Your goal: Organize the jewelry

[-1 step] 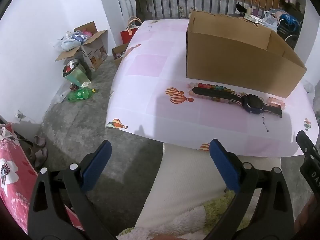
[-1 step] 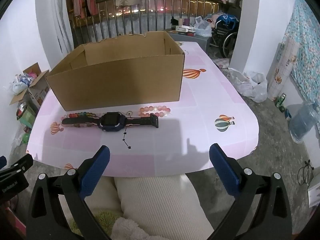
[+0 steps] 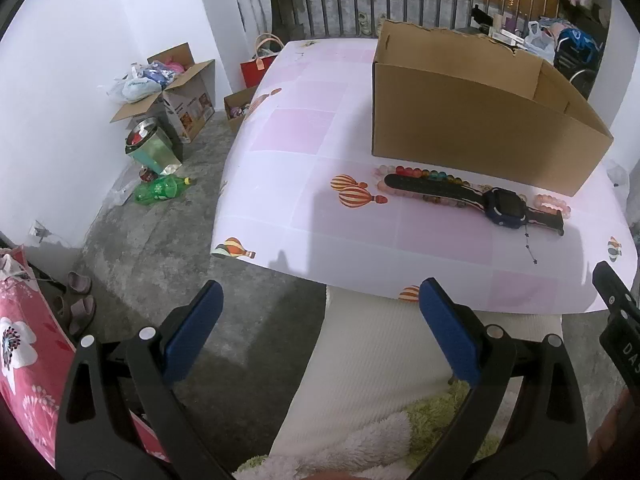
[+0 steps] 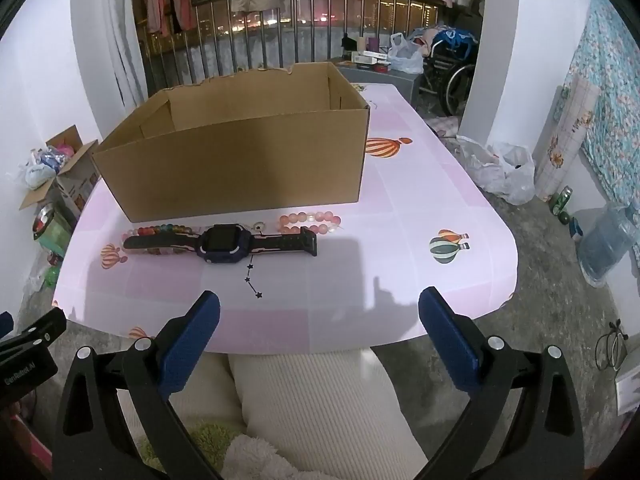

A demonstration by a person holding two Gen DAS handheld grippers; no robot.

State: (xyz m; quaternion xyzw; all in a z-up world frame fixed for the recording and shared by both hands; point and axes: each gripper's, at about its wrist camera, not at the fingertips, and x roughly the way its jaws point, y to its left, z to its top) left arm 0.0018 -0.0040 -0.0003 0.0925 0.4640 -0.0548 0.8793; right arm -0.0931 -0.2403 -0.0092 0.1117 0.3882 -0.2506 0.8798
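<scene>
left gripper [image 3: 320,328] and right gripper [image 4: 320,334] both released and empty, near table [image 4: 400,280] edge, watch [image 4: 220,242] flat before box [image 4: 240,160], beads [image 4: 310,220] touching its strap, "das" partly readable on right gripper's body

Both wrist views look forward and slightly down from just short of the table's [image 3: 280,168] near edge. The left view faces rightward; the right view faces straight ahead. Both share the cardboard box [image 4: 248,160] and watch [image 4: 224,242].
</scene>
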